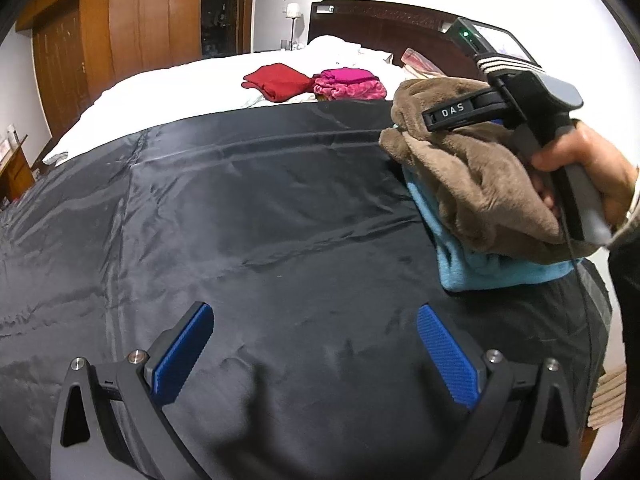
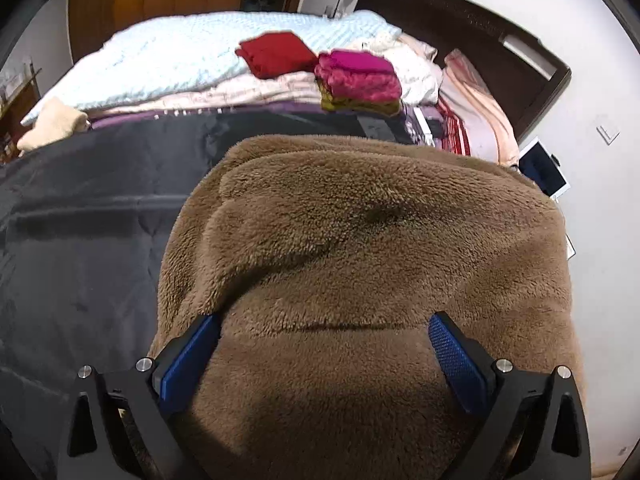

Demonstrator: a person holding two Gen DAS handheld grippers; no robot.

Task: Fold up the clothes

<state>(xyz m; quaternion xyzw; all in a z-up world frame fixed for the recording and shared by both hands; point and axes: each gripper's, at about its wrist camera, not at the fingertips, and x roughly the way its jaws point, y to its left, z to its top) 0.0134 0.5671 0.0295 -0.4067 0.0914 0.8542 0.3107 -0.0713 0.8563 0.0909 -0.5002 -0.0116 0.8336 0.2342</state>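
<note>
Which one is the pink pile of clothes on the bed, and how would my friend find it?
Start at the dark wooden headboard and come down onto the white bedding. Two folded piles sit there side by side: the pink pile is the one on the right, next to the red pile. It is bright magenta on top with a patterned, crinkly layer underneath, while its neighbour is plain red.

My left tongs hang with their blue pads spread wide and nothing between them. My right tongs are spread just as wide. In the left wrist view, my right hand wraps the grey handle, its fingers curled round the grip, the tool pointing left.
</note>
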